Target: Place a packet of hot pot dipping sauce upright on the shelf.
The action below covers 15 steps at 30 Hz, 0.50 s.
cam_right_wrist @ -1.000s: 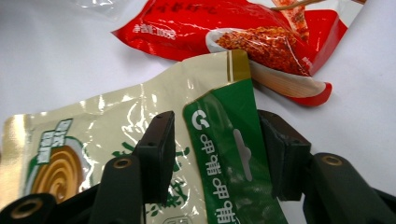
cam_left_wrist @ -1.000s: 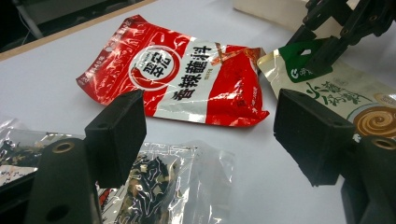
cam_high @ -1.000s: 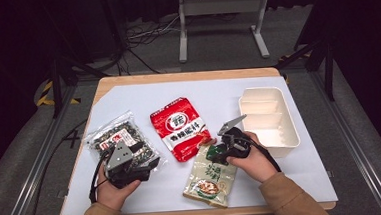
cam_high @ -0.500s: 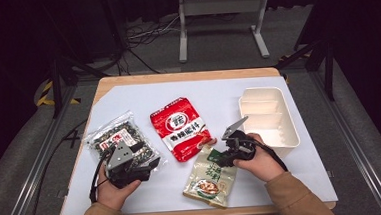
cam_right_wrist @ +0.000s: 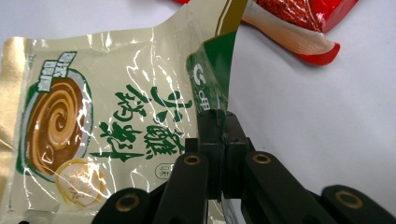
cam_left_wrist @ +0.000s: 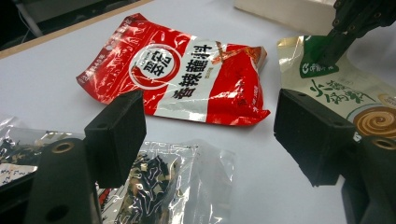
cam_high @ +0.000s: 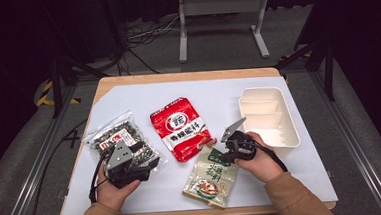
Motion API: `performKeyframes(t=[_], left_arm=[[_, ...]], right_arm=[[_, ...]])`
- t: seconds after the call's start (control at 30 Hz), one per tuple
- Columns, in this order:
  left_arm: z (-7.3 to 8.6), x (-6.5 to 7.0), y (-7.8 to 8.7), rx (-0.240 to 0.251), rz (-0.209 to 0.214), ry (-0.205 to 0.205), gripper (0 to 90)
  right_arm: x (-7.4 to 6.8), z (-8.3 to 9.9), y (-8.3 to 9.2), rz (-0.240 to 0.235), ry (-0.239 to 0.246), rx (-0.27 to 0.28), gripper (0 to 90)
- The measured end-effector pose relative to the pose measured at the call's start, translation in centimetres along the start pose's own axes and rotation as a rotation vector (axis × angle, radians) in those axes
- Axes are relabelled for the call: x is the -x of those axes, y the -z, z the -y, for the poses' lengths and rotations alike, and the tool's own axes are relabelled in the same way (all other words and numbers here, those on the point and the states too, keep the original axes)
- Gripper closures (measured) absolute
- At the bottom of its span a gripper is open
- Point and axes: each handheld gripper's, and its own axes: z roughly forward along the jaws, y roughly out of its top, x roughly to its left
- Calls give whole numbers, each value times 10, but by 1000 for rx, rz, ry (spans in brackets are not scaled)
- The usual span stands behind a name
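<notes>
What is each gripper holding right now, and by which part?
The right gripper, whose jaws have just been closing, pinches the beige-green pouch by its green top edge. The left gripper is open, holding nothing.

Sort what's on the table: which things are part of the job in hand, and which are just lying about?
In the job:
- beige-and-green packet, its edge pinched
- right gripper, jaws just closed on that edge
- white tray, possibly where it goes

Lying about:
- red packet
- clear packet of dark bits
- left gripper, open, resting over the clear packet
</notes>
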Motion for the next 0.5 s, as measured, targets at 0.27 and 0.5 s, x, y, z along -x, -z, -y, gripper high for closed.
performKeyframes(t=[0.27,0.5], left_arm=[[0,0,0,1,-2,0,261],[0,0,1,4,-6,0,261]], right_arm=[[-3,-3,10,-4,11,14,900],[-9,-12,24,-12,32,26,900]])
